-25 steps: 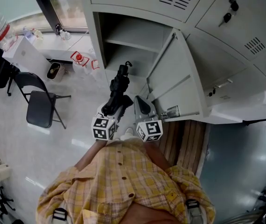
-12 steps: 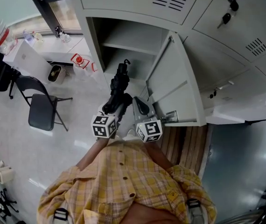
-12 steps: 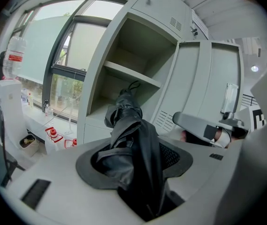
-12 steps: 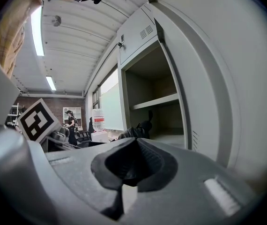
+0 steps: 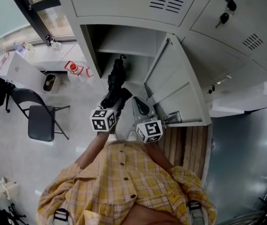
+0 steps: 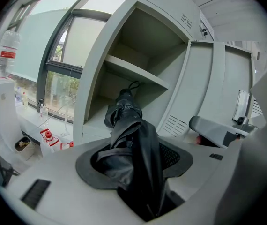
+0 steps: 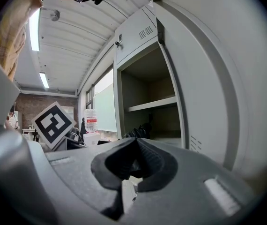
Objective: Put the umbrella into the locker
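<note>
**1. Operator and grippers.** Nearest the head view is the person's plaid shirt (image 5: 124,182). Both grippers are held just ahead of it.
- The left gripper (image 5: 115,99) is clamped on the near end of a black folding umbrella (image 5: 116,78). In the left gripper view, bunched canopy fabric fills the gap between the pads (image 6: 173,156).
- The right gripper (image 5: 141,107) sits just beside the left one. Its jaws are closed together with nothing between them.

**2. Location of the umbrella.** The umbrella projects away from the left gripper toward the open locker (image 5: 87,46). Its far end carries a cord loop (image 6: 134,84). That end lies at the mouth of the compartment below the shelf (image 5: 129,48). Whether it has crossed the threshold cannot be determined. The open door (image 5: 171,78) stands to the right of the umbrella, near but apart from it.

**3. Handling assessment.**
- The umbrella is probably light, with a stiff inner shaft under soft, loose folds.
- The fabric looks smooth and may slide under the pads.
- Grip round the bundled middle, where the ribs back the cloth, not on a loose flap.
- With the hold at the near end, the far end may sag or swing.
- Loose folds could catch on the shelf or door edge.

**4. Background.** A folding chair (image 5: 40,121) stands well to the left on the floor.
</note>
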Demonstrator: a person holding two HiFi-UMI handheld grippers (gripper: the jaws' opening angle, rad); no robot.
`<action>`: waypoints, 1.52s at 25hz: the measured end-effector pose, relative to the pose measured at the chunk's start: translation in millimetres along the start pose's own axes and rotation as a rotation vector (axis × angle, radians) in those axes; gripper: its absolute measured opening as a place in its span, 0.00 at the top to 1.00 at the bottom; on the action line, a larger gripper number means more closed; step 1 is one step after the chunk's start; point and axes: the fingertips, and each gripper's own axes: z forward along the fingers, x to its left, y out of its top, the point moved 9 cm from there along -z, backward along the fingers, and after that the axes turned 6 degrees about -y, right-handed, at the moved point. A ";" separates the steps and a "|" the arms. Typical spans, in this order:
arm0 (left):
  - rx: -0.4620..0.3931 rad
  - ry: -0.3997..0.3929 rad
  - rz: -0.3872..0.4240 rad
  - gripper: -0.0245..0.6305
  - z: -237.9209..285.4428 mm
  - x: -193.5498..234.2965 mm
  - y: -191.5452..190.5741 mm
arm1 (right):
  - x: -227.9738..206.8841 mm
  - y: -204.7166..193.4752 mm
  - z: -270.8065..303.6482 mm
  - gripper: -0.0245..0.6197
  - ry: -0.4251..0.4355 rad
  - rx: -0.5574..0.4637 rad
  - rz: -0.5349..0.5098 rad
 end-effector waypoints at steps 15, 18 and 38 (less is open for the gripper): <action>0.015 -0.018 0.040 0.61 54.5 15.2 37.7 | -11.8 -2.2 6.7 0.97 -0.034 0.003 -0.010; 0.018 -0.011 0.047 0.61 63.4 18.3 43.2 | -13.5 -0.7 7.5 0.97 -0.043 -0.008 -0.016; -0.002 0.014 0.101 0.61 117.3 26.6 75.2 | -16.3 -3.1 15.1 0.97 -0.051 0.005 -0.021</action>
